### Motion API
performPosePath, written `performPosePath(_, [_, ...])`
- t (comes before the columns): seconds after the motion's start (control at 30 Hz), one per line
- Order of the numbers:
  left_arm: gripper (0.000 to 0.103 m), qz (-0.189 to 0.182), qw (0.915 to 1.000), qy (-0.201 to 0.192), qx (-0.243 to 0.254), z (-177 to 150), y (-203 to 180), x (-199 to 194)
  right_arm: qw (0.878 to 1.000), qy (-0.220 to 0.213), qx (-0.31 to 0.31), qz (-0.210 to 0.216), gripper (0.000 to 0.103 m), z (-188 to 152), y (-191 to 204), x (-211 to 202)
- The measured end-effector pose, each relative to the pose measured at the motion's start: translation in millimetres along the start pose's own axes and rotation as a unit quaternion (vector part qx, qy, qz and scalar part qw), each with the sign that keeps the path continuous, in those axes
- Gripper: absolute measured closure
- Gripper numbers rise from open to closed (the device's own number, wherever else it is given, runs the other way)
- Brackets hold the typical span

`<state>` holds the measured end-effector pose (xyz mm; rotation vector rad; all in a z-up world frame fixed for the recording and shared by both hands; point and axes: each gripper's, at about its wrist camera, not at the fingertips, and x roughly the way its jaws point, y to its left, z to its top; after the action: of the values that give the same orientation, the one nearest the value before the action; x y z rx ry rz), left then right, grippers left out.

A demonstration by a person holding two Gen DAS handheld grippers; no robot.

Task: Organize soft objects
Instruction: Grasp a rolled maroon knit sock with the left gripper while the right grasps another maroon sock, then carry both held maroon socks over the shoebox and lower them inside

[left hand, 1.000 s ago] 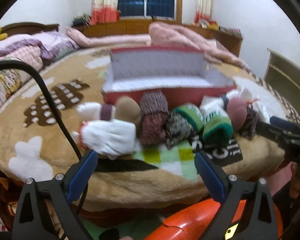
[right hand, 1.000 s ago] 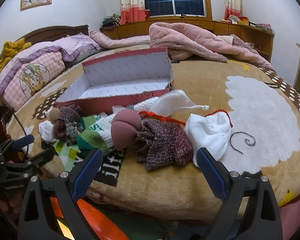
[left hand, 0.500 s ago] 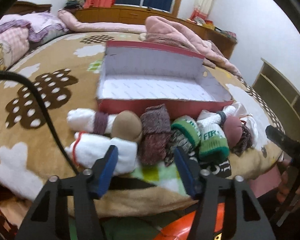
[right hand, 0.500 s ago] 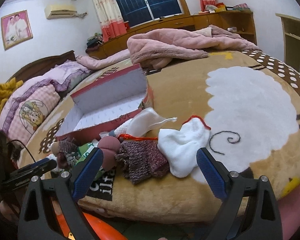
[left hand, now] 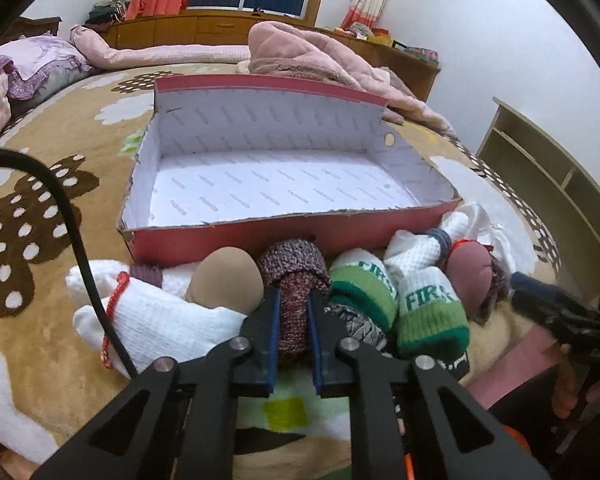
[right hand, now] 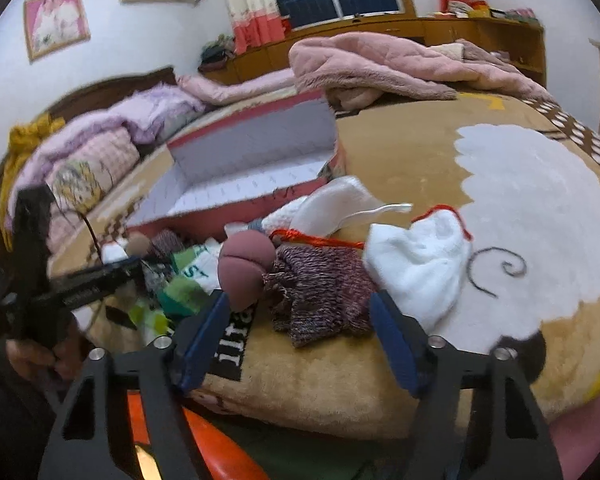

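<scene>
Pinching the maroon knitted roll [left hand: 293,312] between its blue pads, the left hand-held gripper [left hand: 293,332] has its jaws drawn in tight on the yarn, at the near edge of a bed [left hand: 60,152] covered with a tan patterned blanket. That roll sits in a row of soft things just in front of the open red cardboard box [left hand: 284,236], whose white-lined inside holds nothing: a white glove with red trim [left hand: 160,320] and a tan ball [left hand: 224,280] to its left, two green-and-white cuffs [left hand: 432,312] and a dusty-pink ball [left hand: 470,276] to its right.

From the right wrist view, the right hand-held gripper [right hand: 300,320] is closing, its jaws still spread either side of a flat maroon knitted piece [right hand: 320,292] without pressing on it. A white glove [right hand: 420,256] lies just right of that piece, and the pink ball touches its left edge.
</scene>
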<state>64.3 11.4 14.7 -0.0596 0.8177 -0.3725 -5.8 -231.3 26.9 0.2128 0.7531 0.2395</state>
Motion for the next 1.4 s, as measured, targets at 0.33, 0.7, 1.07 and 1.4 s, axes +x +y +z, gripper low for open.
performPosePath(0.33, [0.094,-0.017,0.9991,-0.04,0.0,6.2,-5.3,-21.1,0.997,0.024,-0.039,-0.067,0.061,9.0,3.7,40.3])
performPosePath(0.7, [0.093,-0.031,0.9902,-0.128,-0.046,16.5,6.4,-63.9,0.998,-0.042,-0.029,0.029,0.077,17.2,12.1,-2.3])
performPosePath(1.07, [0.093,-0.026,0.9884,-0.137,-0.061,22.2,18.0,-73.0,0.992,-0.102,-0.046,0.056,0.076,19.7,18.8,-25.1])
performPosePath(1.4, [0.093,-0.021,0.9849,-0.166,-0.045,30.6,13.3,-96.8,0.988,-0.137,-0.038,0.065,0.076,32.4,34.8,-36.2])
